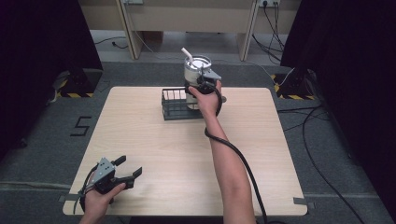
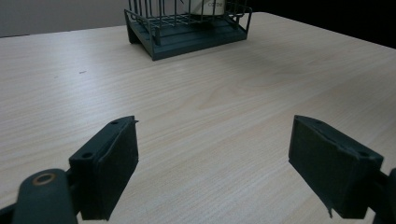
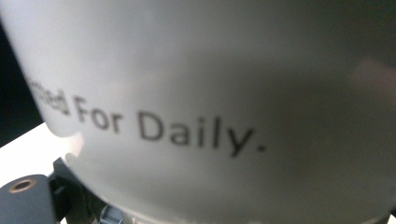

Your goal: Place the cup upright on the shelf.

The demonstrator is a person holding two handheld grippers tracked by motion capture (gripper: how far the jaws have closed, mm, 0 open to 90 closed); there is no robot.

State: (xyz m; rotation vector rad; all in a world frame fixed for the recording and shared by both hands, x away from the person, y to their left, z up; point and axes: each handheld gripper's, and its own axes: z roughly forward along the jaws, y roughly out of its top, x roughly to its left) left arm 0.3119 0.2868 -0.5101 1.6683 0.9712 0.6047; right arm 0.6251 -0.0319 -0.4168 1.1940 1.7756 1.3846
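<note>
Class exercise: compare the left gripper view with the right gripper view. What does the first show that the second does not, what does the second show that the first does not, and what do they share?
Left gripper view: the left gripper with its jaws spread wide above bare wooden table, and the dark wire basket at the far side.

Right gripper view: a close look at the white cup, with the printed words "For Daily." legible on its side.

Shared: the cup, which stands in the basket in the left gripper view.

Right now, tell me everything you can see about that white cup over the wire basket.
The white cup is a pale, smooth-sided tumbler with a lid and a white straw tilting left. Blurred dark print on its side reads "For Daily." It stands upright above the dark wire basket at the table's far edge, at the right gripper; the grip itself is hidden.
</note>
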